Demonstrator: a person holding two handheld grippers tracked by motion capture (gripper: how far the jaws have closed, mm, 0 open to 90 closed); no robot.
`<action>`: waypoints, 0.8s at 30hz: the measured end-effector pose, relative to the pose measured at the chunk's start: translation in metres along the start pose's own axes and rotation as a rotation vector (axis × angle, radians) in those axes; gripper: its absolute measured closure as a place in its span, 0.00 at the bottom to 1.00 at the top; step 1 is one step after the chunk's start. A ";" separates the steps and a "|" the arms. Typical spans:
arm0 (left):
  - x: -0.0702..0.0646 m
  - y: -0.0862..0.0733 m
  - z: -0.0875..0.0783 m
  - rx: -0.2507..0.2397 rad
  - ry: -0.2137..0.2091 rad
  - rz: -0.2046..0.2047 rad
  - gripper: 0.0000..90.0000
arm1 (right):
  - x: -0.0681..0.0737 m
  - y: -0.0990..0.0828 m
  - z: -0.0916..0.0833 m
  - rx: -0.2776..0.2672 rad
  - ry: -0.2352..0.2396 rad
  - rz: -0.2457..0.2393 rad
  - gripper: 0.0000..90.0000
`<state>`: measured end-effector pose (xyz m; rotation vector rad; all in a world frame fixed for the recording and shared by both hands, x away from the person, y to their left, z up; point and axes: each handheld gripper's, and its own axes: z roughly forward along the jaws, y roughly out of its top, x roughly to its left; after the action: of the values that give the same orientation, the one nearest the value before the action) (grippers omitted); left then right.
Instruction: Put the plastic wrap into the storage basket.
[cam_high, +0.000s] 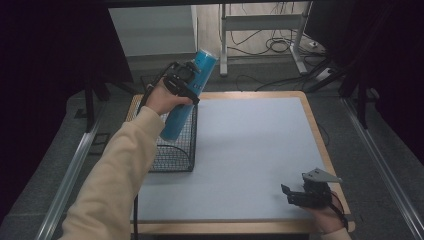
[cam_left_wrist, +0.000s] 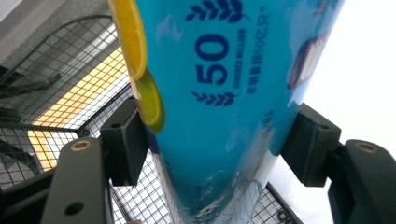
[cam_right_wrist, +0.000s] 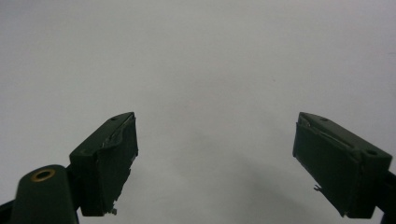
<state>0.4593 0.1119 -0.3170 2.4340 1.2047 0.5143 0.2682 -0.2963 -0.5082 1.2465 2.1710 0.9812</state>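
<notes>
My left hand-held gripper (cam_high: 186, 82) clamps the tilted blue canister (cam_high: 189, 95); I should lower it squarely into the wire basket (cam_high: 175, 150), right hand-held gripper (cam_high: 300, 194) empty, agape

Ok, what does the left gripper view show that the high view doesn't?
Left gripper view alone: the print on the blue tube, a "50" with laurel sprigs and lemon slices, and both pads pressed on its sides. High view alone: the right gripper open over the grey table mat, the person's cream sleeve. Both: the tube tilted over the black wire basket, held by the left gripper.
</notes>
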 end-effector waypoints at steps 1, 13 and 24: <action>0.001 -0.001 0.002 0.005 0.002 -0.002 0.35 | 0.000 0.000 0.000 0.000 -0.001 0.000 0.16; 0.016 -0.009 0.033 0.060 0.018 -0.050 0.35 | 0.000 -0.001 0.001 0.004 -0.005 0.002 0.16; 0.029 -0.011 0.064 0.115 0.039 -0.064 0.35 | 0.000 -0.001 0.000 0.002 -0.008 0.002 0.16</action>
<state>0.4993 0.1310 -0.3731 2.4817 1.3589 0.4888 0.2681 -0.2961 -0.5089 1.2514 2.1664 0.9733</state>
